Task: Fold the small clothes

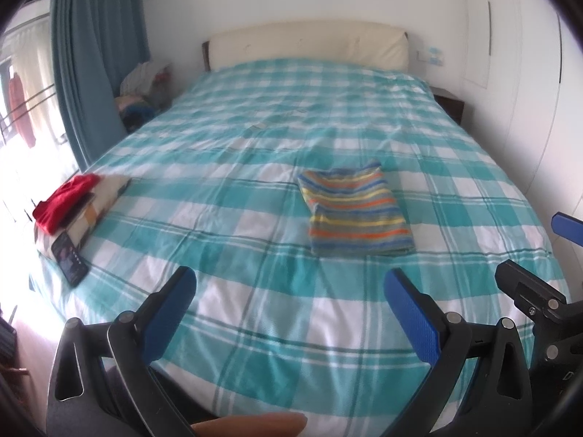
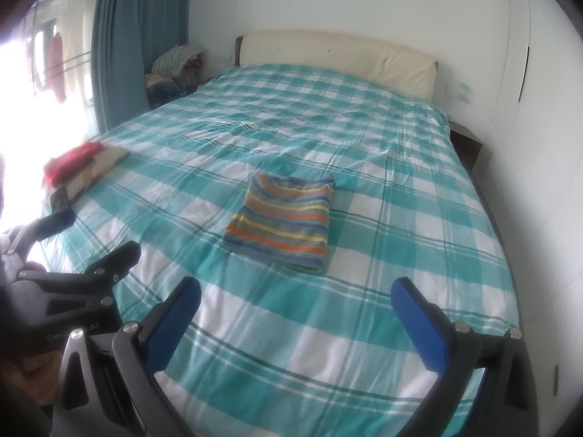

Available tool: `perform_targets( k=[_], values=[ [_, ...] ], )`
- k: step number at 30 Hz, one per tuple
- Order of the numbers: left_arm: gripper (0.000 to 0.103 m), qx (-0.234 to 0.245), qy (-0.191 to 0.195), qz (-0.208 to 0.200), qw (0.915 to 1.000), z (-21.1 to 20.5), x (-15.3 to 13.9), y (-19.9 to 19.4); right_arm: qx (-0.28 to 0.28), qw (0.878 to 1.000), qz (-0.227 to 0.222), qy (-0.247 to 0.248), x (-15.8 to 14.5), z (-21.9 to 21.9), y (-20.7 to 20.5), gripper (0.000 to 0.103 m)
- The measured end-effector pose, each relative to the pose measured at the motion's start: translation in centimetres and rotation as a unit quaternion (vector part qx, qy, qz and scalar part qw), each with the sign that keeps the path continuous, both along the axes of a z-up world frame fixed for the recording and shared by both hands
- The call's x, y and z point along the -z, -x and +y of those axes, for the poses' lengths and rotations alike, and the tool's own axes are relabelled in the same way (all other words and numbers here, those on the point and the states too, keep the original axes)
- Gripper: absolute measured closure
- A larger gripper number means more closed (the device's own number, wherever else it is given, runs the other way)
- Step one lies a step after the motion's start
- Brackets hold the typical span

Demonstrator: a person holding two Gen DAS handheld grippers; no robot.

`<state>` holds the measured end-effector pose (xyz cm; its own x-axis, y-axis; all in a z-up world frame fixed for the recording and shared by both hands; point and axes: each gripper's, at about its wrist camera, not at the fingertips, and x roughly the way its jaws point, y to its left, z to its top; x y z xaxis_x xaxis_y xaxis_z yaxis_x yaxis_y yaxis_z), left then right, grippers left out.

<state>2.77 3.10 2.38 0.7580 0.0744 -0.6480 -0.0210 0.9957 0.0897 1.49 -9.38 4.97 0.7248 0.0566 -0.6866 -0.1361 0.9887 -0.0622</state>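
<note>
Where the teal-and-white checked bed (image 1: pixel 255 189) flattens out mid-mattress lies the striped garment (image 1: pixel 355 215), folded to a neat rectangle, nothing touching it. Bare bedspread rings it on every side; widest open stretch runs toward the cream headboard (image 1: pixel 309 45).

Left tongs (image 1: pixel 291 309) spread wide, blue pads apart, holding nothing, poised over the near end of the bed, well short of the garment. Right tongs (image 2: pixel 297 313) likewise spread and empty, also back from the fold. The two rigs sit close beside each other; each shows at the edge of the other's view.

Far-left edge of bed: red garment (image 1: pixel 67 196) heaped on a folded patchwork cloth (image 1: pixel 98 204), a dark phone (image 1: pixel 69 256) just in front. All well apart from the striped piece.

Off the bed: teal curtain (image 1: pixel 94 54) by a bright window, clothes pile (image 1: pixel 145 87) on a stand at the head-left corner, dark nightstand (image 1: pixel 450 103) at head-right, white wall along the right edge.
</note>
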Motion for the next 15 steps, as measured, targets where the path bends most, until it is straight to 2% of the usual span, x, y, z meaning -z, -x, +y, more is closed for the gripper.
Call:
perform_targets(
  k=[15],
  values=[
    [0.000, -0.004, -0.007, 0.009, 0.9999, -0.32, 0.15, -0.54, 0.023, 0.999, 0.002, 0.022, 0.40, -0.82, -0.26, 0.001]
  ],
)
